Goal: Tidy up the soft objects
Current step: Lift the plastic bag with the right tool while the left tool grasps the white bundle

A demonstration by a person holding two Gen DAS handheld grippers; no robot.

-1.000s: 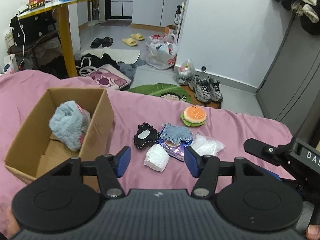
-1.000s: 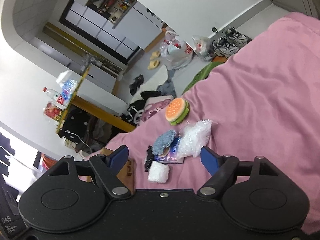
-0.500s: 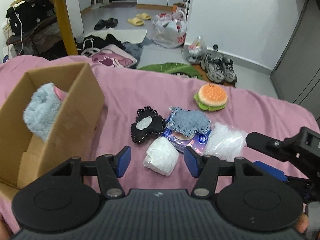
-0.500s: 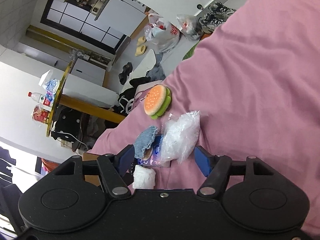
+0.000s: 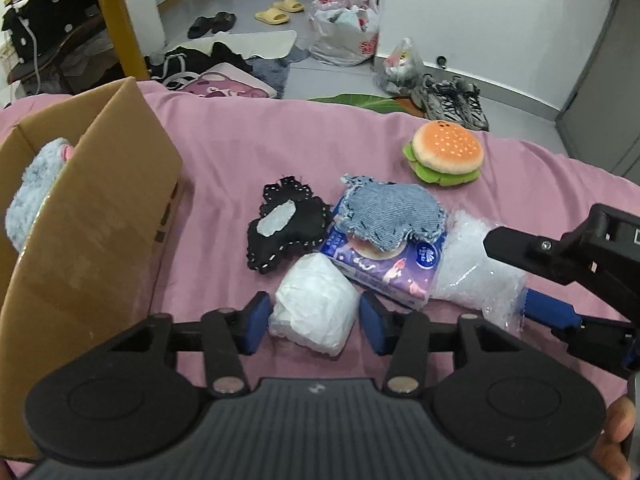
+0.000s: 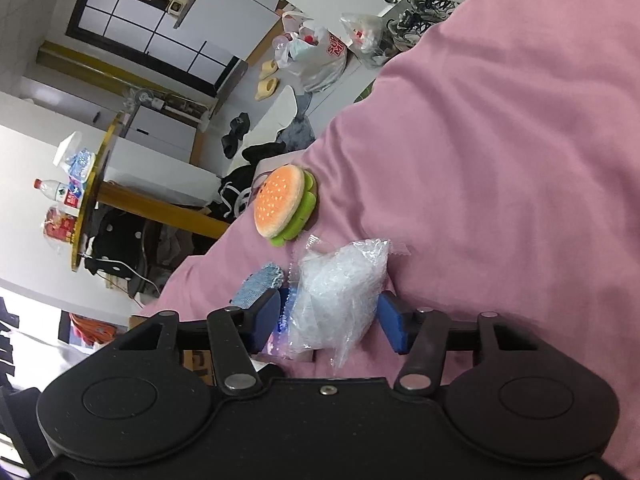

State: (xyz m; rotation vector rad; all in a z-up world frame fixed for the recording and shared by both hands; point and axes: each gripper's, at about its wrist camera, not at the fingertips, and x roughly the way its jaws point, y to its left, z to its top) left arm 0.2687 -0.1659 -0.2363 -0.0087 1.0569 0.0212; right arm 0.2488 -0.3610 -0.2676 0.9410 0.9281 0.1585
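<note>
Low in the middle of the left wrist frame, the left gripper [image 5: 314, 320] stands with its blue pads [image 5: 256, 322] spread on either side of a white wrapped bundle [image 5: 314, 310], the left pad just beside it and the right one a little apart; the jaws are apart, not clamped. Above that bundle on the pink bedsheet [image 5: 248, 148] lie a black stitched pouch [image 5: 286, 226] and, to its right, a denim patch [image 5: 394, 216] resting on top of a purple tissue pack [image 5: 384, 266]. A plush hamburger [image 5: 444, 154] sits apart from the cluster, in the upper right of that frame. At the left edge a cardboard box [image 5: 92, 216] stands open with a grey fluffy plush [image 5: 28, 196] inside it (only partly visible over the wall).

At the right edge of that frame the right gripper [image 5: 532, 280] reaches in toward a clear crinkled plastic bag [image 5: 468, 276] touching the tissue pack. Seen from the right wrist view, the right gripper [image 6: 332, 322] has its blue pads [image 6: 394, 324] spread around that plastic bag [image 6: 340, 292], which fills most of the gap; whether either pad touches it I cannot tell. The hamburger [image 6: 286, 204] lies above the bag in this frame, and a corner of the denim patch [image 6: 258, 286] shows beside the left pad.
</note>
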